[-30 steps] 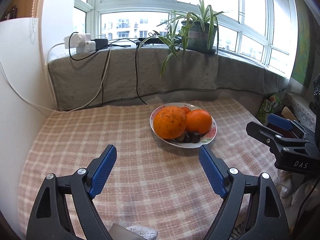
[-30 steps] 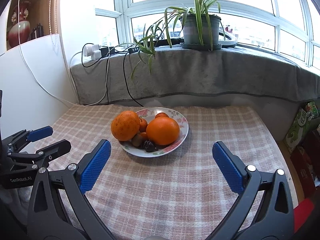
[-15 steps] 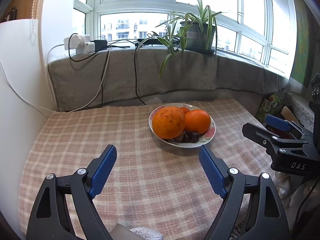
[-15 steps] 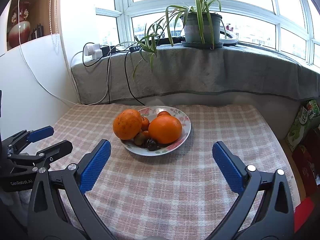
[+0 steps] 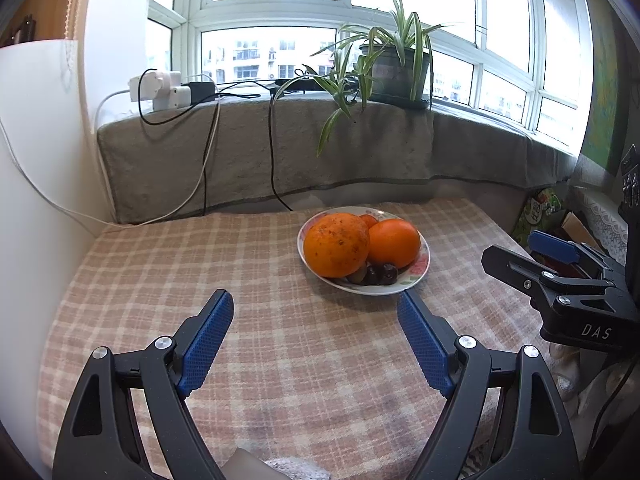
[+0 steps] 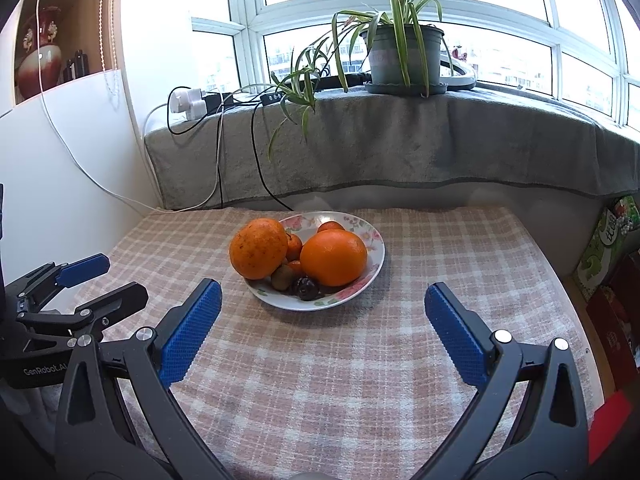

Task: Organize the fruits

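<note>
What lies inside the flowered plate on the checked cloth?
The plate holds two big oranges, small orange fruits, a kiwi and a dark fruit; anything beneath them is hidden.

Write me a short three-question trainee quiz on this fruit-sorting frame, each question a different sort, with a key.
1. True or false: the left claw is closed on a fruit.
2. Which fruit on the plate is speckled with dark spots? A. the larger orange on the left B. the smooth orange on the right C. the dark plum
3. Fill in: the plate rests on a ______ cloth.

Key:
1. False; both it and the right claw stand open and empty, short of the plate.
2. A
3. checked
</note>
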`<move>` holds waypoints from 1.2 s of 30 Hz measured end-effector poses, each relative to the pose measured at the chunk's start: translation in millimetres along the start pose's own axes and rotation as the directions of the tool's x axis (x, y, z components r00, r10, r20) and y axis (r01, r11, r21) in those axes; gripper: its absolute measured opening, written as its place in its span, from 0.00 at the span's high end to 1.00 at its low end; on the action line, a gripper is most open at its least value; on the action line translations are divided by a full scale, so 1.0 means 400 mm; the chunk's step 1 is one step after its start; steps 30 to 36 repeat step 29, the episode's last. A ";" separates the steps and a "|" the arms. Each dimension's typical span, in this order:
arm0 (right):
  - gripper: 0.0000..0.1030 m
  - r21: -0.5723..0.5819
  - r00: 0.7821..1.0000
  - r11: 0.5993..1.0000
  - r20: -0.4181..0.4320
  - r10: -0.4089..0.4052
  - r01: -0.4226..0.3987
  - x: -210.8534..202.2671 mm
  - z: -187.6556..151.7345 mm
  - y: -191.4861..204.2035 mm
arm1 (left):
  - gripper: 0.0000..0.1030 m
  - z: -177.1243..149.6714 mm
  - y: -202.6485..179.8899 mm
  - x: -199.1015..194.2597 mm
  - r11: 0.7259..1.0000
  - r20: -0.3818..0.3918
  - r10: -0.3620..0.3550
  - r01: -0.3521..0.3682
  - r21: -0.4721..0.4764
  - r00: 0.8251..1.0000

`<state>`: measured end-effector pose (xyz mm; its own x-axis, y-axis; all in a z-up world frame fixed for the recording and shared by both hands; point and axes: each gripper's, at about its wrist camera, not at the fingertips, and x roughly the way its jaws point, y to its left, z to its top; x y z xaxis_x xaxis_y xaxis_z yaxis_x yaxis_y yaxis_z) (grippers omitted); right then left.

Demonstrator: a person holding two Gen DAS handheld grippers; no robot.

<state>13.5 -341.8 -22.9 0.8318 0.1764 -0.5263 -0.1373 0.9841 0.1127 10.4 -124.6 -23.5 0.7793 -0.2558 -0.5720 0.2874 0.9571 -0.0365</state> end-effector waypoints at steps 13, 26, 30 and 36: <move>0.00 -0.003 1.000 1.000 -0.001 0.006 -0.006 -0.005 0.000 0.008 | 0.18 0.002 -0.003 -0.007 1.000 0.008 0.002 -0.002 -0.003 1.000; 0.00 0.007 1.000 1.000 -0.005 0.003 -0.003 -0.005 -0.005 0.006 | 0.18 0.001 -0.004 -0.008 1.000 0.019 0.009 -0.009 -0.003 1.000; 0.00 0.018 1.000 1.000 -0.015 -0.004 0.004 0.007 -0.008 -0.005 | 0.18 0.000 -0.004 -0.005 1.000 0.014 0.011 -0.011 -0.003 1.000; 0.00 0.018 1.000 1.000 -0.015 -0.004 0.004 0.007 -0.008 -0.005 | 0.18 0.000 -0.004 -0.005 1.000 0.014 0.011 -0.011 -0.003 1.000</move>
